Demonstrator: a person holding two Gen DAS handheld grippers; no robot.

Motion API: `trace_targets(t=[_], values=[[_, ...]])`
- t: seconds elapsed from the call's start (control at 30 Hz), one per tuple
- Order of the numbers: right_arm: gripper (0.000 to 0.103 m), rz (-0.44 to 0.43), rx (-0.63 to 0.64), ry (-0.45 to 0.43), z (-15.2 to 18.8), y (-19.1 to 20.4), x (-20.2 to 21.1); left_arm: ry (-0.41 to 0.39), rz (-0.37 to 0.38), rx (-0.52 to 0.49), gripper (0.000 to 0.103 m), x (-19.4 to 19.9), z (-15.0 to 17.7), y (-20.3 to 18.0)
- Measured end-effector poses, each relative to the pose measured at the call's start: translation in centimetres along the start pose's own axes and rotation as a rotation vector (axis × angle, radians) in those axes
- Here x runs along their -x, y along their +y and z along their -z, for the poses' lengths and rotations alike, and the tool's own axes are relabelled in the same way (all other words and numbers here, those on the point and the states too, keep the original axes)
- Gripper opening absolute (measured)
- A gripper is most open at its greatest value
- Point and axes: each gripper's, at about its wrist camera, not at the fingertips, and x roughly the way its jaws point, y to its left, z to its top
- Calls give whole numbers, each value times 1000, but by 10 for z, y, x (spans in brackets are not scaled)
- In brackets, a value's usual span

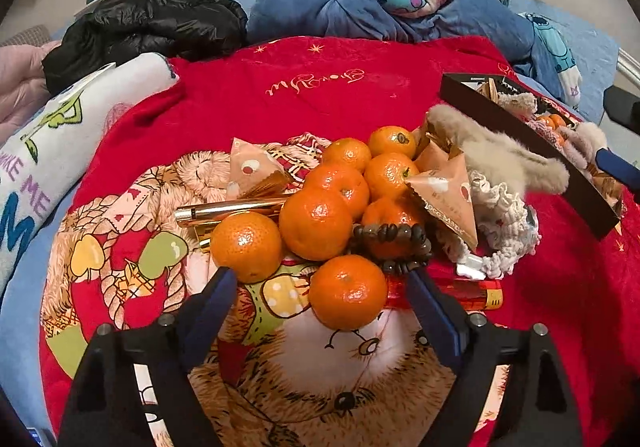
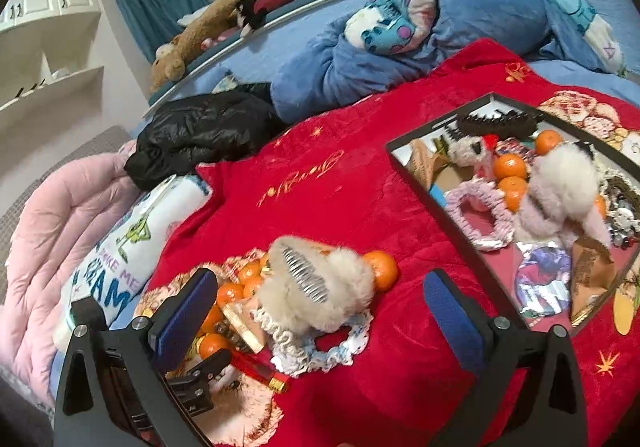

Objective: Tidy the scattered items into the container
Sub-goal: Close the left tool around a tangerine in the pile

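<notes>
Red velvety blanket (image 1: pixel 320 87) covers a bed and serves as the work surface, with a pile of small loose items at its middle. Starting at the left of the left wrist view, a gold tube (image 1: pixel 228 212) lies flat, touching a cluster of mandarins. Next comes the left gripper (image 1: pixel 320 301), its blue fingers wide apart on either side of the nearest mandarin (image 1: pixel 347 292), not yet closed on it. A dark beaded bracelet (image 1: pixel 394 243) rests against the fruit just behind, and a red lighter (image 1: pixel 468 294) lies just to the right. Further right sit peach triangular packets (image 1: pixel 448 195), a crocheted scrunchie (image 1: pixel 504 227) and a fluffy beige hair claw (image 1: pixel 500 151). At the far right stands the container, a shallow dark tray (image 1: pixel 532 135), already holding mandarins, scrunchies and clips. In the right wrist view, the right gripper (image 2: pixel 324 311) hangs empty, fingers spread, over the blanket between the pile and the tray (image 2: pixel 404 163). The step in hand appears to be picking up the nearest mandarin. The next move calls for closing gently on the round fruit so it does not roll, then carrying it right, over the tray's rim.
</notes>
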Motion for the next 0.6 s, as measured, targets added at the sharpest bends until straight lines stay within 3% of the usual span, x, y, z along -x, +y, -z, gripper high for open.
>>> trace_targets(t=[0.2,0.37,0.6], values=[[103,-18,40,24,5,12,-5,5,-32,20,78,-5,-1,-1],[103,-37,40,64,11,20,-16,12,7,53,71,-2,2,5],[103,-40,90,82,19,39,-22,25,10,67,69,-6,2,4]])
